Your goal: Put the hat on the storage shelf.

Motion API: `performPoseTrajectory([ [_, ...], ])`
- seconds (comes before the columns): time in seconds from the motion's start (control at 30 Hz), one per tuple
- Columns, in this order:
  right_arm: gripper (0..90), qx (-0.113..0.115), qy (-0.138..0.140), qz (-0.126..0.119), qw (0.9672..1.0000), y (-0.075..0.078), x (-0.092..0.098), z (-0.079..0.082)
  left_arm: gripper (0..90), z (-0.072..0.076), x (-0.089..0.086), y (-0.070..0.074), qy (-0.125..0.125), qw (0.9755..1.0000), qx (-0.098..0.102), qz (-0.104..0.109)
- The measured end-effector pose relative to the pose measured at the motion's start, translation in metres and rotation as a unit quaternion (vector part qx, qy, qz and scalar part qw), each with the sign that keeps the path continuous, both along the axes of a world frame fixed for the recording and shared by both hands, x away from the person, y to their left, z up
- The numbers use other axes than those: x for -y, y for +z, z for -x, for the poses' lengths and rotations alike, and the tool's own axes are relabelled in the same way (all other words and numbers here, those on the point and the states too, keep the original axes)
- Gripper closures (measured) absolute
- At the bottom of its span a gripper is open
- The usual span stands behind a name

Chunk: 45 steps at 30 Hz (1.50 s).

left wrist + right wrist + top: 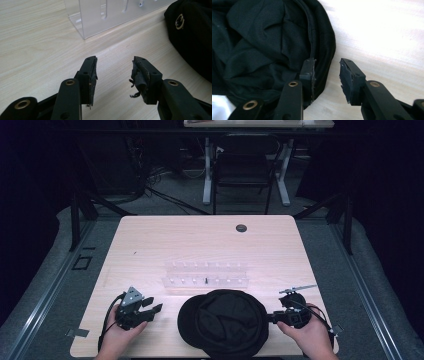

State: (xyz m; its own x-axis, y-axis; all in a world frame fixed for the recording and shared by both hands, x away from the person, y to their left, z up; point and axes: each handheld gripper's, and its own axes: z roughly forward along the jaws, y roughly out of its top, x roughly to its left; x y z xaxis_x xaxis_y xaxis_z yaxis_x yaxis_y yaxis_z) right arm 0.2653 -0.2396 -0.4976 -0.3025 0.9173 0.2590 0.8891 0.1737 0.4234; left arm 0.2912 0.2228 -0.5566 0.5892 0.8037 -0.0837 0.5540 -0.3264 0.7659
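Note:
A black fabric hat [222, 322] lies at the front middle of the light wooden table [150, 245]. My left gripper [154, 305] sits to the left of it, open, with bare table between its fingers. In the left gripper view the left gripper [114, 60] points at the table, with the hat [192, 37] at the right edge. My right gripper [272, 317] is at the hat's right rim. In the right gripper view the right gripper [327, 62] is open, one finger over the hat's [262, 37] edge and the other over the table, not pressing on it.
A clear acrylic rack [206, 275] with rows of small pegs stands just behind the hat; its near corner [107, 15] is ahead of the left gripper. A round cable hole [241, 228] is at the table's far side. A chair [245, 165] stands beyond the table.

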Motion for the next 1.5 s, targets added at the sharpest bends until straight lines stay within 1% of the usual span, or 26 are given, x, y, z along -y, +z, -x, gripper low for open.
performPoseTrajectory([
  [0.03, 67.2, -0.013, -0.005, 0.004, 0.9999, -0.001, 0.0, -0.002, 54.4, -0.001, 0.001, -0.001, -0.002, 1.0, -0.001, -0.004],
  [0.07, 67.2, -0.013, -0.005, 0.004, 0.9999, -0.001, 0.0, -0.002, 54.3, -0.001, 0.001, -0.001, -0.002, 1.0, -0.001, -0.004],
  [0.1, 67.5, -0.023, -0.001, 0.017, 0.9996, -0.001, -0.001, -0.004, 54.1, 0.0, 0.004, -0.003, 0.008, 0.9999, 0.005, -0.013],
  [0.17, 67.9, -0.028, 0.0, 0.021, 0.9994, -0.002, -0.002, -0.007, 53.8, -0.001, 0.003, -0.003, 0.0, 0.9999, -0.003, -0.013],
  [0.23, 68.0, -0.036, 0.0, 0.022, 0.9991, -0.003, -0.002, -0.009, 53.7, -0.001, 0.002, -0.004, -0.001, 0.9999, -0.004, -0.013],
  [0.27, 68.5, -0.05, -0.007, 0.019, 0.9985, -0.004, -0.002, -0.014, 53.6, -0.002, 0.002, -0.003, -0.002, 0.9998, -0.01, -0.014],
  [0.33, 68.9, -0.063, -0.014, 0.014, 0.9978, -0.005, -0.003, -0.017, 53.4, -0.001, 0.002, -0.004, -0.003, 0.9998, -0.011, -0.016],
  [0.6, 71.4, -0.126, -0.021, 0.006, 0.9918, -0.013, -0.006, -0.034, 53.4, -0.001, 0.004, -0.005, -0.002, 0.9997, -0.012, -0.021],
  [0.7, 73.7, -0.137, -0.033, -0.003, 0.99, -0.017, -0.008, -0.037, 53.4, -0.001, 0.005, -0.006, 0.003, 0.9997, -0.007, -0.023],
  [0.73, 73.7, -0.137, -0.033, -0.003, 0.99, -0.017, -0.008, -0.037, 53.4, -0.001, 0.005, -0.006, 0.003, 0.9997, -0.007, -0.023],
  [0.77, 74.2, -0.153, -0.022, 0.005, 0.988, -0.016, -0.008, -0.041, 53.4, -0.002, 0.005, -0.006, 0.002, 0.9997, -0.007, -0.024],
  [0.8, 74.3, -0.148, -0.034, -0.002, 0.9883, -0.018, -0.008, -0.041, 53.4, -0.002, 0.005, -0.006, 0.001, 0.9997, -0.007, -0.024],
  [0.9, 74.4, -0.161, -0.028, -0.003, 0.9865, -0.018, -0.006, -0.043, 53.4, -0.002, 0.005, -0.007, 0.002, 0.9997, -0.009, -0.024],
  [0.93, 74.7, -0.158, -0.041, -0.013, 0.9866, -0.02, -0.007, -0.044, 53.4, -0.003, 0.004, -0.006, -0.007, 0.9996, -0.018, -0.022],
  [0.97, 74.8, -0.169, -0.035, -0.011, 0.985, -0.021, -0.005, -0.046, 53.4, -0.003, 0.004, -0.006, -0.007, 0.9996, -0.017, -0.022],
  [1.0, 74.8, -0.159, -0.05, -0.027, 0.9857, -0.024, -0.006, -0.046, 53.4, -0.003, 0.004, -0.006, -0.007, 0.9996, -0.017, -0.022],
  [1.03, 74.6, -0.178, -0.026, -0.012, 0.9836, -0.022, -0.003, -0.049, 53.4, -0.003, 0.004, -0.006, -0.007, 0.9996, -0.018, -0.021],
  [1.13, 74.3, -0.171, -0.047, -0.028, 0.9838, -0.025, -0.005, -0.049, 53.3, -0.003, 0.004, -0.007, -0.006, 0.9996, -0.016, -0.021],
  [1.17, 74.3, -0.179, -0.038, -0.027, 0.9827, -0.028, -0.006, -0.051, 53.3, -0.003, 0.005, -0.007, -0.005, 0.9997, -0.016, -0.021],
  [1.23, 74.2, -0.177, -0.045, -0.03, 0.9828, -0.03, -0.007, -0.051, 53.3, -0.003, 0.004, -0.007, -0.007, 0.9995, -0.021, -0.022],
  [1.3, 73.3, -0.19, -0.033, -0.02, 0.9811, -0.032, -0.008, -0.053, 53.3, -0.004, 0.004, -0.007, -0.008, 0.9995, -0.021, -0.022],
  [1.37, 72.7, -0.188, -0.038, -0.02, 0.9813, -0.033, -0.008, -0.053, 53.3, -0.004, 0.004, -0.007, -0.008, 0.9995, -0.021, -0.022],
  [1.4, 71.0, -0.197, -0.035, -0.022, 0.9795, -0.034, -0.006, -0.055, 53.3, -0.004, 0.004, -0.007, -0.008, 0.9995, -0.021, -0.022],
  [1.43, 70.5, -0.19, -0.05, -0.033, 0.9799, -0.036, -0.007, -0.054, 53.3, -0.004, 0.004, -0.007, -0.008, 0.9995, -0.021, -0.022],
  [1.47, 70.5, -0.19, -0.05, -0.033, 0.9799, -0.036, -0.007, -0.054, 53.3, -0.004, 0.004, -0.007, -0.008, 0.9995, -0.021, -0.022],
  [1.5, 70.9, -0.207, -0.032, -0.024, 0.9774, -0.034, -0.004, -0.057, 53.3, -0.004, 0.004, -0.007, -0.008, 0.9995, -0.021, -0.022],
])
